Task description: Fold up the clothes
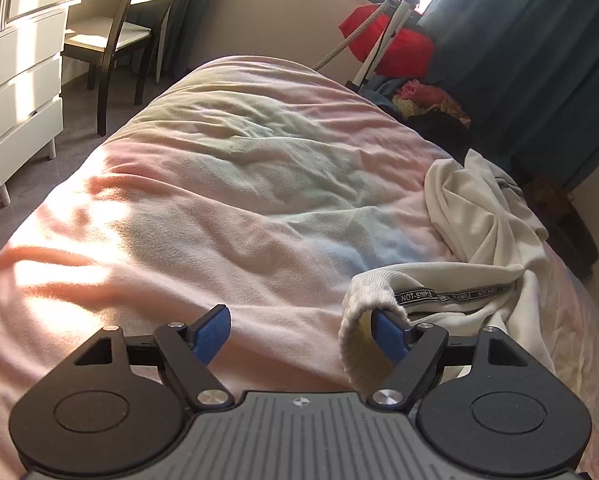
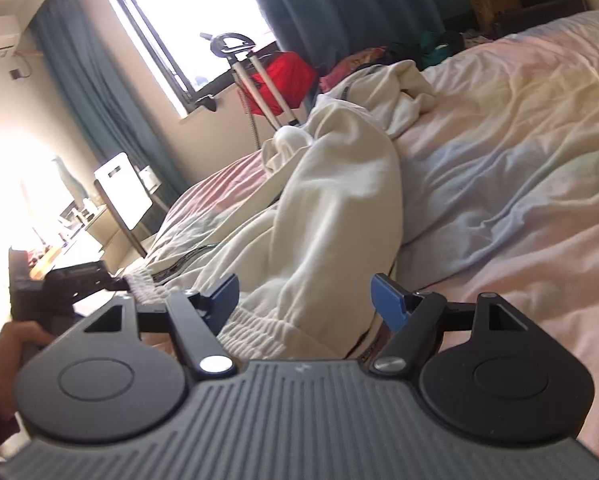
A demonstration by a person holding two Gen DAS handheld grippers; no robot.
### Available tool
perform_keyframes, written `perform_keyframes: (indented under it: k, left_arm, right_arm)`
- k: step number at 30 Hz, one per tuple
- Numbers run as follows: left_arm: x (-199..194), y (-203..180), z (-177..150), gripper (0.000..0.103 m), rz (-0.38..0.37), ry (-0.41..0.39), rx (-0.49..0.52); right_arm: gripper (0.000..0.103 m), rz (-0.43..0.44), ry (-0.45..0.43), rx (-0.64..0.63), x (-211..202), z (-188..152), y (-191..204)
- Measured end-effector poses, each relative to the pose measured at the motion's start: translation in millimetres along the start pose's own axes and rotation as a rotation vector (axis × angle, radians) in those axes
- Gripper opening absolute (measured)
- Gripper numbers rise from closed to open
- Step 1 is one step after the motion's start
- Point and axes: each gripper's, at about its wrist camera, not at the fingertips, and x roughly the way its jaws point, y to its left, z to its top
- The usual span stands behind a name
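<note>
A cream garment (image 1: 479,220) with a ribbed elastic waistband (image 1: 363,304) lies crumpled on the right side of the bed. My left gripper (image 1: 299,334) is open wide. The waistband is looped over its right finger (image 1: 387,338), and nothing touches its left pad. In the right wrist view the same garment (image 2: 339,200) stretches away over the bed. My right gripper (image 2: 305,296) stands open over the gathered waistband (image 2: 259,330), with cloth bunched between its fingers but not pinched. The left gripper (image 2: 67,288), held by a hand (image 2: 11,340), shows at the left with the waistband end against it.
A pastel pink blanket (image 1: 219,200) covers the bed. White drawers (image 1: 19,92) and a dark chair (image 1: 111,40) stand to the left. A steamer stand (image 1: 391,28), a red bag (image 1: 403,48), a clothes pile (image 1: 431,104) and teal curtains (image 1: 531,60) are behind.
</note>
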Motion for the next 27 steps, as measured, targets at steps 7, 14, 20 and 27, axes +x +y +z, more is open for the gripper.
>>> perform_keyframes:
  k: [7,14,20,27]
  left_arm:
    - [-29.6,-13.2,5.9,0.090,-0.167,-0.130,0.017]
    - [49.6,-49.6,-18.8,0.090,-0.078,0.033,0.202]
    - [81.6,-2.5,-13.4,0.055,-0.252,0.061,-0.190]
    - [66.4,-3.7,-2.5,0.039,-0.370,0.007,-0.183]
  right_arm:
    - [0.075,-0.024,0.136,0.334,27.0,-8.5,-45.0]
    - [0.075,0.043,0.198,0.496,41.1,-22.5,-62.3]
    - [0.075,0.153,0.283,0.568,53.7,-29.4,-67.1]
    - [0.075,0.284,0.265,0.517,54.1,-23.5,-51.6]
